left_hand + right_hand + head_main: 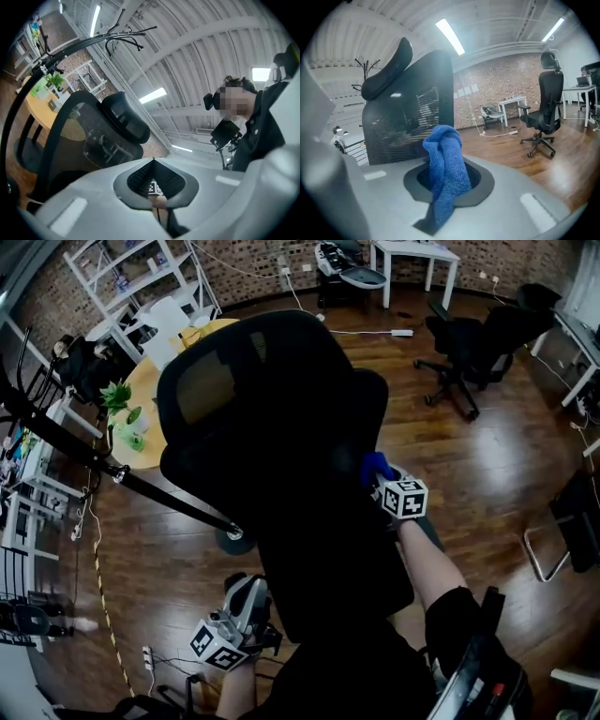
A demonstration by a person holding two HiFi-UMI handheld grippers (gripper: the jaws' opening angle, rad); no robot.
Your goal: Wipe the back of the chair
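The chair [281,427] stands between left hand-held gripper [247,592] and right hand-held gripper [382,480], holding cloth [445,178].

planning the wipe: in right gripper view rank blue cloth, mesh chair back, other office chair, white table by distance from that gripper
1. blue cloth, in right gripper
2. mesh chair back, ahead left
3. other office chair, right
4. white table, far wall
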